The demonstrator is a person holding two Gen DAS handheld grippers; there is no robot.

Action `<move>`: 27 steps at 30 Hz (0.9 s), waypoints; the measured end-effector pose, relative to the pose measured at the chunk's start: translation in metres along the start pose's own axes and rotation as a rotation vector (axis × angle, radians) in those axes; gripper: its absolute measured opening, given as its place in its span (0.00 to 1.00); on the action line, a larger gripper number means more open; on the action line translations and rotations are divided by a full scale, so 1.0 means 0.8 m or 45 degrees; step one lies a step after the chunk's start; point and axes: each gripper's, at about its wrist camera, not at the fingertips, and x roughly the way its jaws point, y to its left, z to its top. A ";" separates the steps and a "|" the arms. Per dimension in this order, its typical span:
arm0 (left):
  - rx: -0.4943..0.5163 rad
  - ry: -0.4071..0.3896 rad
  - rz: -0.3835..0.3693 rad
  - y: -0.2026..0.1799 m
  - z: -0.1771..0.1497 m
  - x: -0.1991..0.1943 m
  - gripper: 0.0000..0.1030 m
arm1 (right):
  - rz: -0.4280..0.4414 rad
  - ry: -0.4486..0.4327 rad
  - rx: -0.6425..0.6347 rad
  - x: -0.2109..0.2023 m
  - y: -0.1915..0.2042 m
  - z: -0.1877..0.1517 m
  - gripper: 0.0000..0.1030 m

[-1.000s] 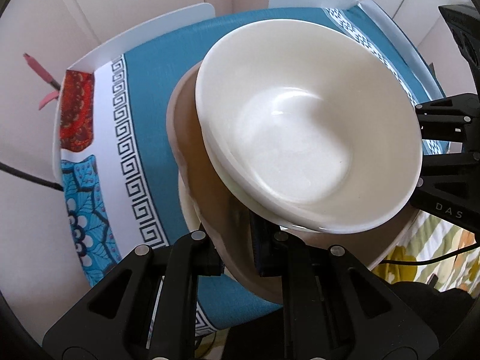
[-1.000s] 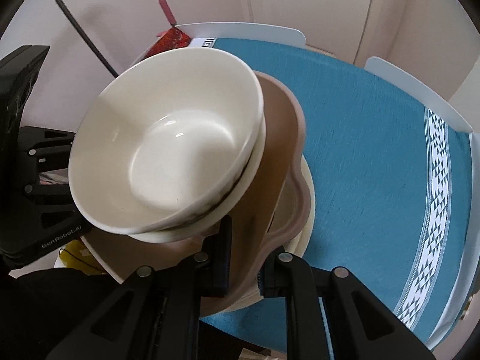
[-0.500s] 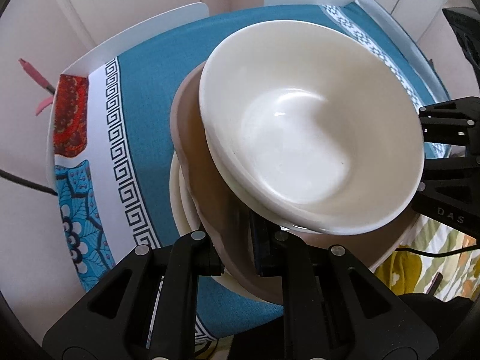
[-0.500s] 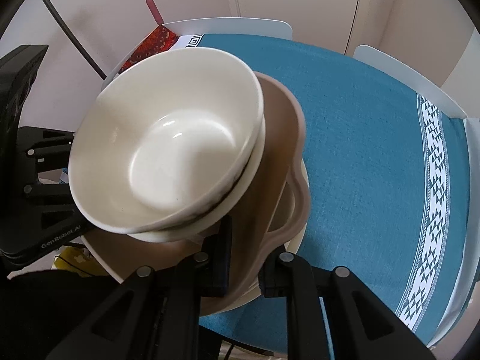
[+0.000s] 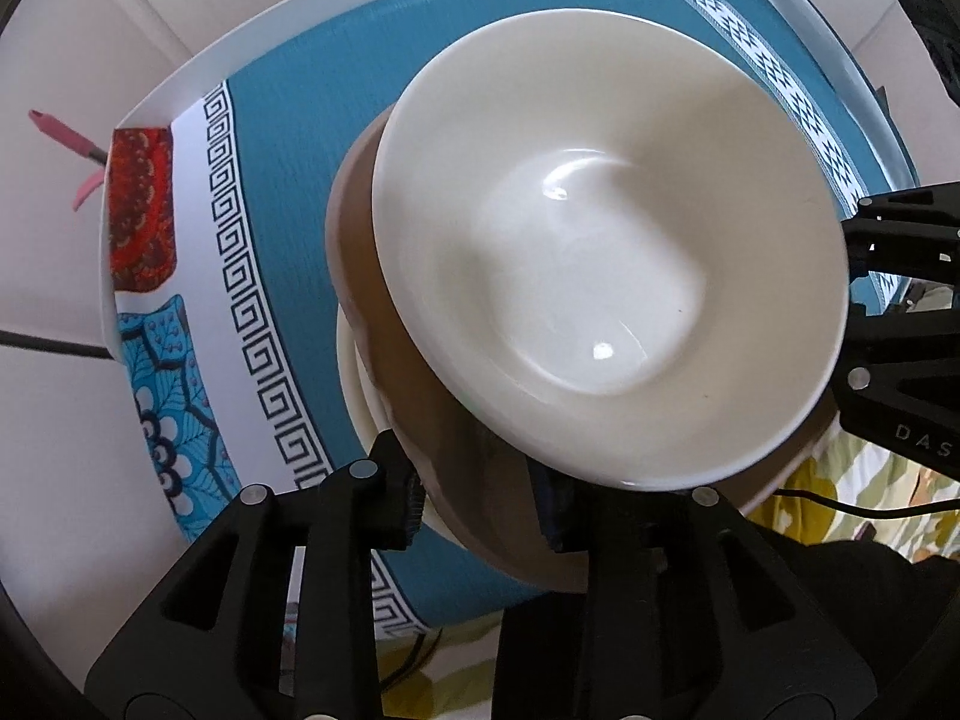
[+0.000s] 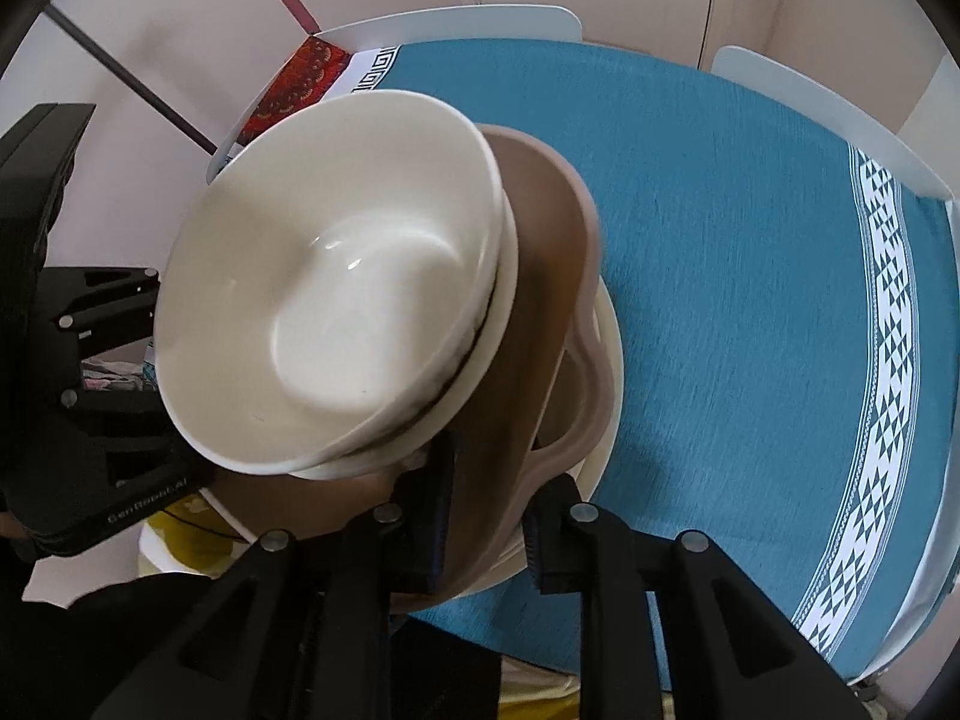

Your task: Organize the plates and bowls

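Observation:
A stack of dishes is held between both grippers above a teal tablecloth (image 5: 300,138). On top sit nested cream bowls (image 5: 606,252), also in the right wrist view (image 6: 336,324). They rest on a brown plate (image 5: 366,300), also seen from the right (image 6: 540,276), with a cream plate (image 5: 351,384) under it, its rim showing in the right wrist view (image 6: 609,384). My left gripper (image 5: 480,498) is shut on the near rims of the brown and cream plates. My right gripper (image 6: 492,516) is shut on the opposite rims.
The table (image 6: 750,240) has white edges and a patterned border (image 6: 888,312). A red patterned patch (image 5: 141,210) lies at the cloth's left end. White chair backs (image 6: 456,21) stand beyond the table. A cable (image 5: 852,501) hangs off the near side.
The stack has moved with both grippers, and the table has shifted a little in both views. The bowls tilt slightly more. Both grips are unchanged.

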 end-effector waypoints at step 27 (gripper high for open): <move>-0.133 -0.455 -0.003 -0.022 -0.083 -0.205 0.44 | -0.127 -0.428 0.110 -0.180 0.037 -0.069 0.33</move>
